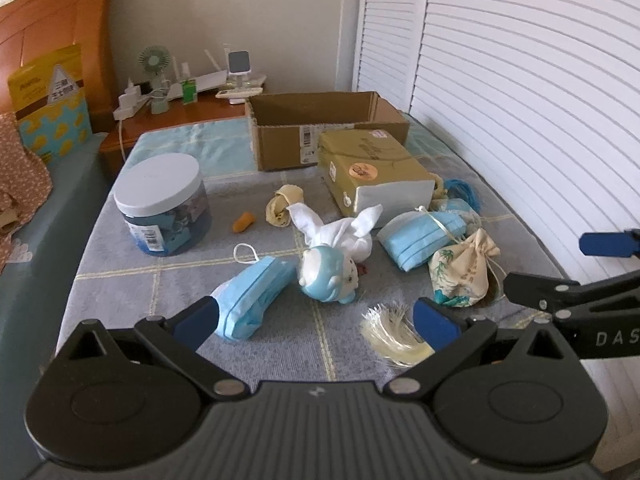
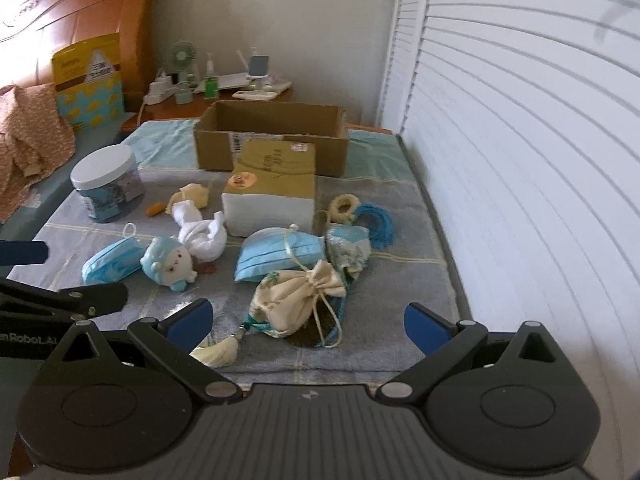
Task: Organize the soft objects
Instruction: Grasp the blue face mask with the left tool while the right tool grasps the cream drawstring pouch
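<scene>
The soft things lie scattered on a grey checked blanket that covers the bed. I count two folded blue face masks: one just beside the left tool's left finger, the other, tied with a thin ribbon, in front of the paper-wrapped packet. Between the masks lies one plush doll with a light blue head and a white cloth body. One cream drawstring pouch with a green print lies nearest the right tool, and one cream tassel lies beside its left finger. There is also one small orange piece and one yellowish knotted cloth.

Behind them stands one open cardboard box, empty as far as I can see, and one round jar with a white lid.

The left tool is spread wide and holds nothing. The right tool is likewise spread and empty.

White louvred doors run along the right. Writing on the right tool reads "DAS".
</scene>
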